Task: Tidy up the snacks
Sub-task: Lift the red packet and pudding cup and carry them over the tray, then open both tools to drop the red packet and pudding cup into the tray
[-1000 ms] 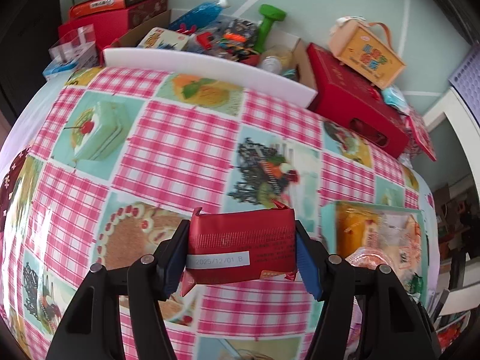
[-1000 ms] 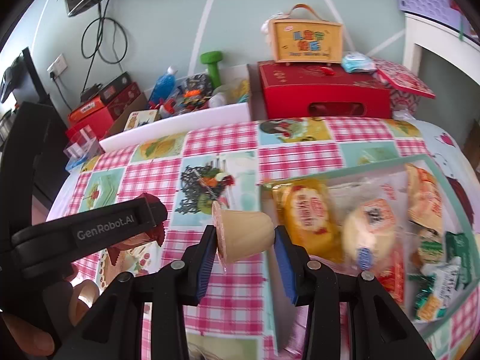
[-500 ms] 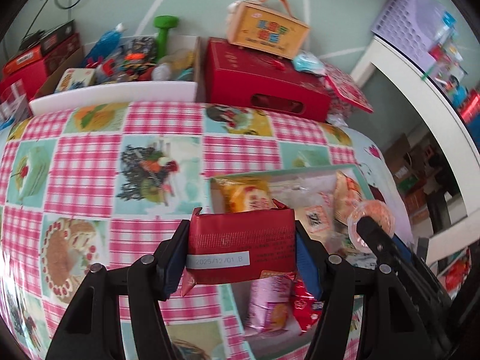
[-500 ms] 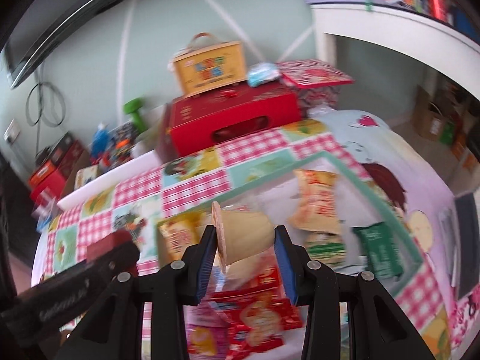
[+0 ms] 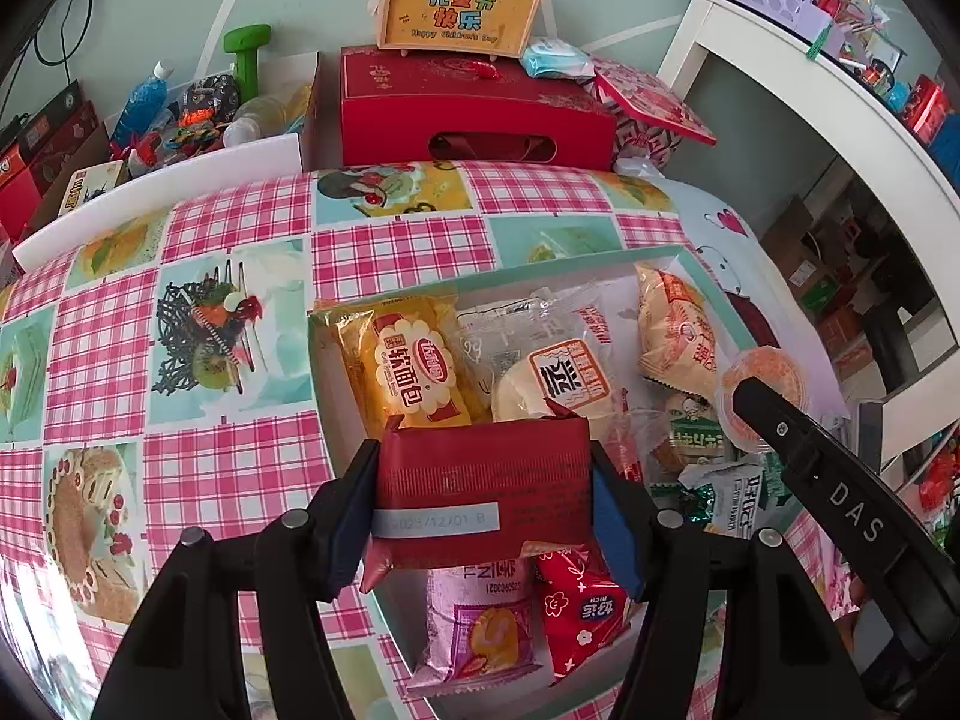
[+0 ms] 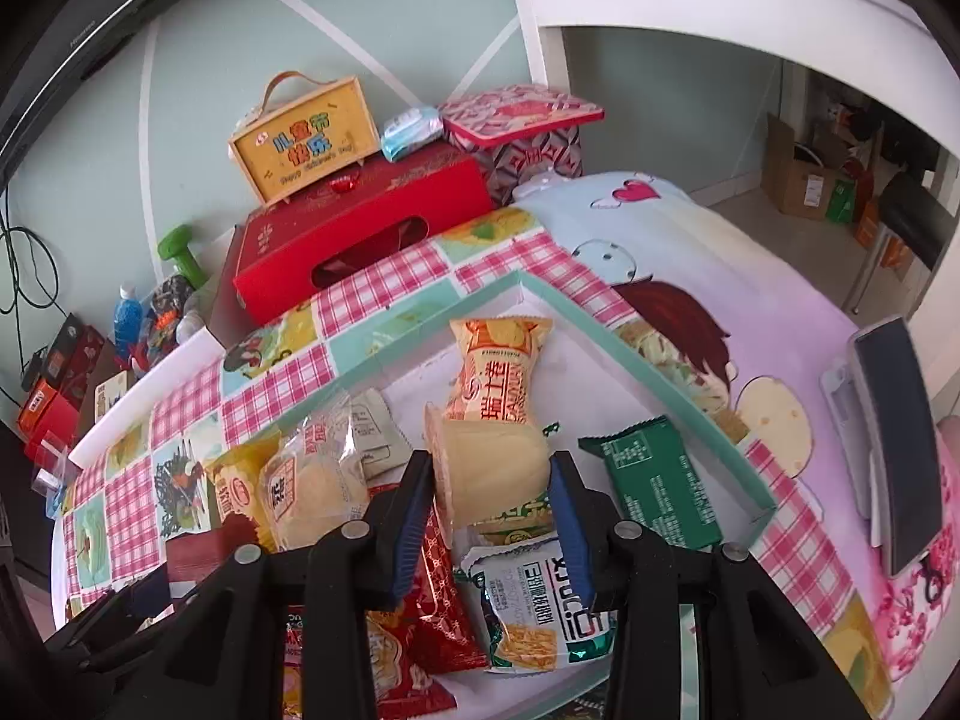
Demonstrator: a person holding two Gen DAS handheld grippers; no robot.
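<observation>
My left gripper [image 5: 483, 498] is shut on a red snack packet [image 5: 480, 489] with a white date label, held above the near left part of a shallow teal-rimmed tray [image 5: 576, 261]. My right gripper [image 6: 493, 501] is shut on a pale yellow jelly cup [image 6: 489, 468], held above the middle of the same tray [image 6: 672, 384]. The tray holds several wrapped snacks: a yellow bread pack [image 5: 414, 372], a white bun [image 5: 558, 384], an orange pack [image 6: 501, 369], a green packet [image 6: 660, 489]. The right gripper with its cup [image 5: 759, 387] shows at the right of the left wrist view.
The tray lies on a pink checked tablecloth [image 5: 240, 462]. Behind it stand a red gift box [image 5: 474, 111] with a yellow carry box [image 5: 459, 9] on top, and a white bin of clutter [image 5: 198, 114]. A phone [image 6: 894, 444] lies at the right edge.
Both grippers have swung right from the open tablecloth to above the tray, each still holding its snack. The right gripper has moved further over the tray's middle.
</observation>
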